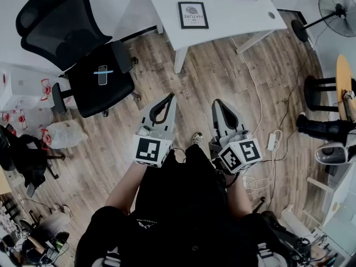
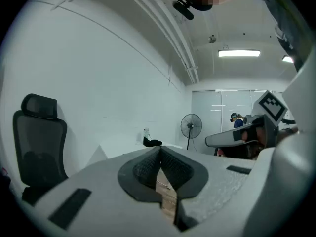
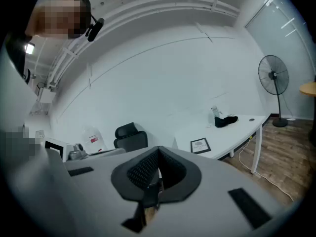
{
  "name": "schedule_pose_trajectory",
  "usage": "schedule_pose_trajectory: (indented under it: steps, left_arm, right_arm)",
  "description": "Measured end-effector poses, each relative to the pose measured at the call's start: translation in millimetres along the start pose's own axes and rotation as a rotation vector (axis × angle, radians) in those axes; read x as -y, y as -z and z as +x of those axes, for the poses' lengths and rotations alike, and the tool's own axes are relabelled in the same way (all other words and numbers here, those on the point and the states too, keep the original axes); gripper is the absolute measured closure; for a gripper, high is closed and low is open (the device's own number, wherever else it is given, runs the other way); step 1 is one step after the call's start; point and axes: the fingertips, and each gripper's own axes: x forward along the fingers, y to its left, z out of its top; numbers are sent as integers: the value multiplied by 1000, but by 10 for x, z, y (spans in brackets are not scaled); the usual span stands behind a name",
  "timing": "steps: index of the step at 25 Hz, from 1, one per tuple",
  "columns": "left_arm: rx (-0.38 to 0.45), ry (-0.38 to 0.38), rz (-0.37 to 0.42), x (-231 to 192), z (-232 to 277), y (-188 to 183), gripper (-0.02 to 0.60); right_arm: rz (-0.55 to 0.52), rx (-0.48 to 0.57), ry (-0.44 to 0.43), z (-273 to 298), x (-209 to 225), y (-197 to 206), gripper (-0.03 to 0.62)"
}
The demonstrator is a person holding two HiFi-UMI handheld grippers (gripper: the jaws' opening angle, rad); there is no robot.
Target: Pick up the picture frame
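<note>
While the person stands on the wooden floor [image 1: 222, 71], both tools are held out side by side, well apart from the white table [image 1: 233, 10]. The left gripper [image 1: 168, 97] has its jaws closed with nothing between them. The right gripper [image 1: 218, 102] is likewise pressed together and empty. The picture frame [image 1: 193, 14] lies flat on the table, near the edge facing the person, and a black office chair [image 1: 83, 49] stands to the left.
</note>
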Motion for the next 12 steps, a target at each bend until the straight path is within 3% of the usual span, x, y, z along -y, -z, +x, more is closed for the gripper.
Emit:
schedule_pose_trajectory:
  steps: [5,12]
  left_arm:
    - [93,37,-44,375,-684,-121,575]
    - [167,17,29,1423,-1517,-129,575]
  right_arm:
    - [-54,43,-102,-644,-585,158,595]
    - [-157,126,-188,-1827,-877,259,595]
